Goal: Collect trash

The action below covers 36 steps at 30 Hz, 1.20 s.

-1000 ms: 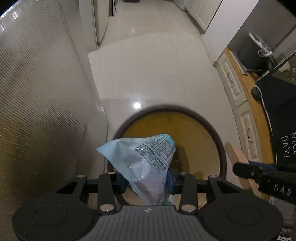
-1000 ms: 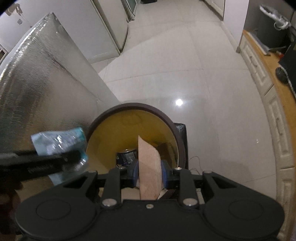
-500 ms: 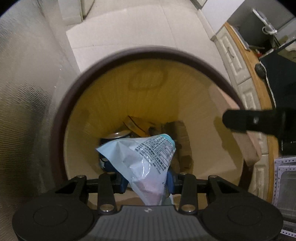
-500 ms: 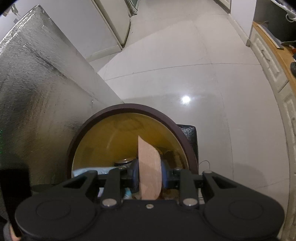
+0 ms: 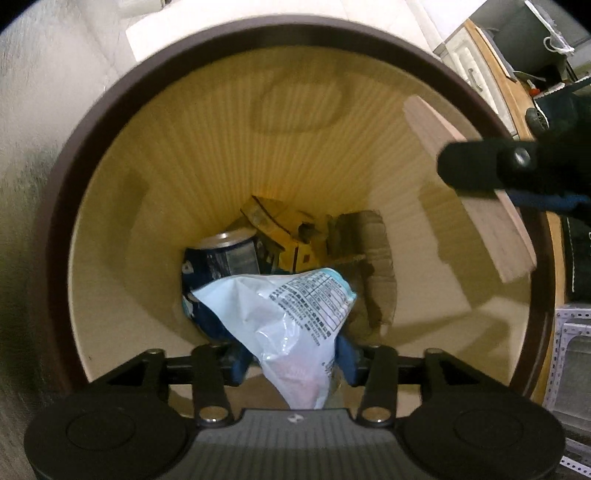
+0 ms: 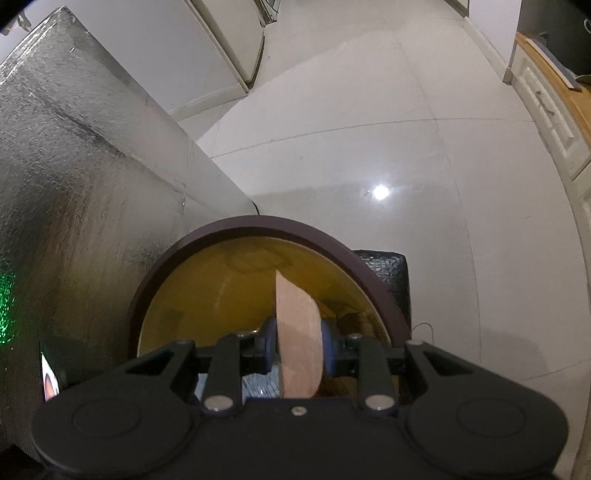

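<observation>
A round bin with a dark brown rim (image 5: 295, 31) and yellow inner wall fills the left wrist view. At its bottom lie a blue can (image 5: 221, 258), a yellow box (image 5: 284, 236) and torn cardboard (image 5: 373, 258). My left gripper (image 5: 293, 360) points down into the bin's mouth, its jaws opening. A pale blue and white plastic wrapper (image 5: 291, 314) sits loosely between its pads. My right gripper (image 6: 298, 343) is shut on a flat pinkish-brown cardboard piece (image 6: 297, 325) above the bin's rim (image 6: 266, 223). That piece (image 5: 469, 177) and one right finger (image 5: 476, 166) also show over the bin's right side.
A silver foil-clad panel (image 6: 74, 184) stands against the bin's left side. A black box (image 6: 388, 273) sits behind the bin on the pale tiled floor (image 6: 369, 129). White cabinets with a wooden top (image 6: 554, 110) run along the right.
Both grippers have come down toward the bin, the left one right into its mouth. The left pads now stand wider around the wrapper. The right grip on the cardboard piece is unchanged.
</observation>
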Each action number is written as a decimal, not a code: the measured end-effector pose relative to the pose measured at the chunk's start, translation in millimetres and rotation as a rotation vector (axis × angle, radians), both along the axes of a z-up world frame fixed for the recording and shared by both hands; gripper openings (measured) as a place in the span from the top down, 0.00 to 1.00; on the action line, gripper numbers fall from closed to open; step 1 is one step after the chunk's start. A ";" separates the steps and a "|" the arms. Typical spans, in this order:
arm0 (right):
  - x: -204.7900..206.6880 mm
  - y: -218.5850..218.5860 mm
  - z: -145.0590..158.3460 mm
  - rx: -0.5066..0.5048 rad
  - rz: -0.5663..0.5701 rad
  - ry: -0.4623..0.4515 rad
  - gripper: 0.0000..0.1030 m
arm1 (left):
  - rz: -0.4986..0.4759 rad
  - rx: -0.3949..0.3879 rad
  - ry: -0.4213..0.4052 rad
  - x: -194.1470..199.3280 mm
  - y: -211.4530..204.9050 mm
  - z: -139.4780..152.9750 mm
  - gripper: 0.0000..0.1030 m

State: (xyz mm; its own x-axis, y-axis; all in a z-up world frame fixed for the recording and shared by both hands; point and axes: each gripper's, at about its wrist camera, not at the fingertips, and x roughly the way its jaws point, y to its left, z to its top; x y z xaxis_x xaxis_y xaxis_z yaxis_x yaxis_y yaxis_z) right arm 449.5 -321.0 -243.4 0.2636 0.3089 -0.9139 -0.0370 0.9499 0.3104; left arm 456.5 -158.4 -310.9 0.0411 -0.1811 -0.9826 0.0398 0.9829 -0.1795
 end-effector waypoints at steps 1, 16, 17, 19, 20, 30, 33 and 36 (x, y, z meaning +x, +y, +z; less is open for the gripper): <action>1.9 0.5 -1.6 0.001 0.000 0.002 0.75 | 0.007 -0.007 0.016 -1.0 0.6 -1.0 0.43; 25.1 16.0 -15.8 -0.021 0.088 0.060 0.75 | -0.013 -0.058 0.008 -4.6 -7.0 30.1 0.15; 27.4 17.7 -16.9 -0.024 0.094 0.067 0.75 | -0.018 -0.064 0.006 -5.8 -7.2 34.5 0.13; 31.6 22.9 -19.2 -0.028 0.107 0.073 0.74 | -0.021 -0.063 0.004 -8.3 -7.6 41.4 0.10; 33.4 26.5 -20.5 -0.030 0.114 0.075 0.74 | -0.019 -0.062 0.000 -9.9 -7.0 45.3 0.09; 50.4 57.8 -43.7 -0.034 0.202 0.098 0.70 | 0.010 -0.066 -0.039 -11.9 6.8 70.3 0.05; 50.1 59.6 -45.1 -0.014 0.210 0.095 0.53 | 0.011 -0.060 -0.039 -11.9 8.7 71.0 0.04; 48.4 59.4 -40.9 -0.002 0.205 0.097 0.45 | 0.012 -0.053 -0.040 -12.3 10.3 71.1 0.01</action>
